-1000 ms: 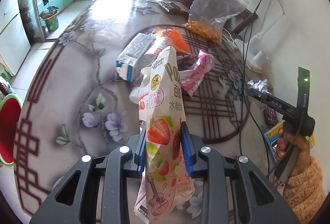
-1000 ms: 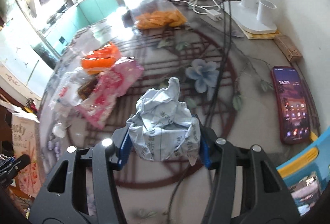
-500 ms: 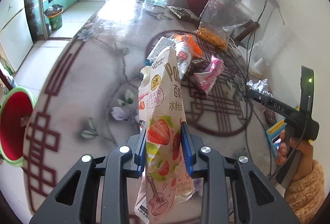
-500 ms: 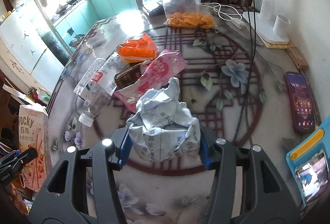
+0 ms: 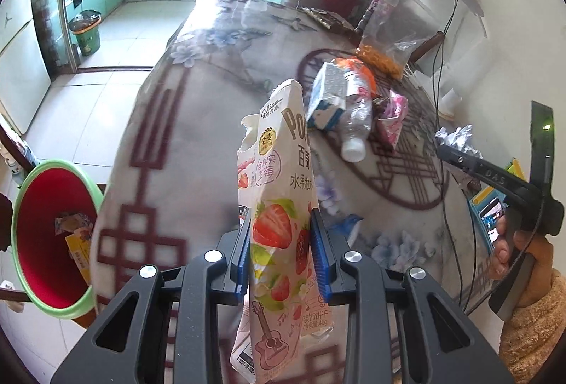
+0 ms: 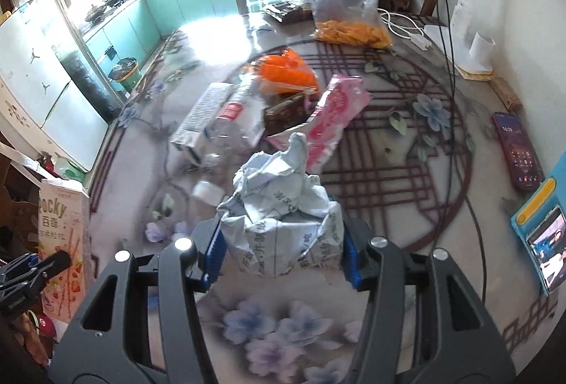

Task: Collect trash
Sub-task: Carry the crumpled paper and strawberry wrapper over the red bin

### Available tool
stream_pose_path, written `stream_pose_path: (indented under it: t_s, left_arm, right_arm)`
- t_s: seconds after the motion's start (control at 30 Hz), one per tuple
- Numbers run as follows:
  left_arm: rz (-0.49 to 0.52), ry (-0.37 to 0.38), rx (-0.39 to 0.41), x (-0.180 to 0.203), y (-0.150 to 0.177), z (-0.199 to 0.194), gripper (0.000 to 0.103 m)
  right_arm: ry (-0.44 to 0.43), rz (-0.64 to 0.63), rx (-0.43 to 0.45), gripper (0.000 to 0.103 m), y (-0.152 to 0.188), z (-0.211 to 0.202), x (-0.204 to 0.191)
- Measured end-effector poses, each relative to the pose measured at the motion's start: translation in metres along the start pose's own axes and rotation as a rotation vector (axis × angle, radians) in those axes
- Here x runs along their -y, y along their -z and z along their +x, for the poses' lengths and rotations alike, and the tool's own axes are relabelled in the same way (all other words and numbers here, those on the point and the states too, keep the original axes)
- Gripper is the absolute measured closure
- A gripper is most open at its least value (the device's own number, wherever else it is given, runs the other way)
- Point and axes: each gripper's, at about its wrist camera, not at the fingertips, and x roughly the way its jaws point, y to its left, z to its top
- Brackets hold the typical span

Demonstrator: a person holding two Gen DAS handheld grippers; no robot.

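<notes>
My left gripper [image 5: 281,253] is shut on a torn strawberry Pocky box [image 5: 283,193], held upright above the table's near left edge. The box also shows at the far left of the right wrist view [image 6: 62,242]. My right gripper [image 6: 281,251] is shut on a crumpled ball of printed paper [image 6: 283,203], above the table. That paper and gripper show at the right in the left wrist view [image 5: 456,139]. A red bin with a green rim [image 5: 46,242], holding some trash, stands on the floor at the left, below the table edge.
On the table lie a milk carton [image 6: 198,118], a clear plastic bottle [image 6: 226,143], an orange wrapper [image 6: 286,72], a pink packet [image 6: 336,115], a bag of orange snacks [image 6: 350,30], a phone [image 6: 518,150], cables and a blue tablet [image 6: 541,239].
Both grippers have drawn back from the trash pile toward the table's near edge. The left one swung left, so the red bin has come into view. Both grips are unchanged.
</notes>
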Motion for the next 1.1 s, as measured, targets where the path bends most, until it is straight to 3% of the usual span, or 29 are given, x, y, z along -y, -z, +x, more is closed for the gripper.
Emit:
stream_pose_path:
  t_s: [0.47,1.1]
  left_arm:
    - [-0.016,0.033,0.014,-0.051,0.0,-0.015,0.076]
    - [-0.137,-0.04,0.042,-0.121,0.011,-0.035,0.076]
  right_arm:
    - [-0.035,-0.074,0.024,0.051,0.007,-0.016,-0.088]
    - [-0.097,-0.179,0.007,0.051,0.007,-0.011,-0.159]
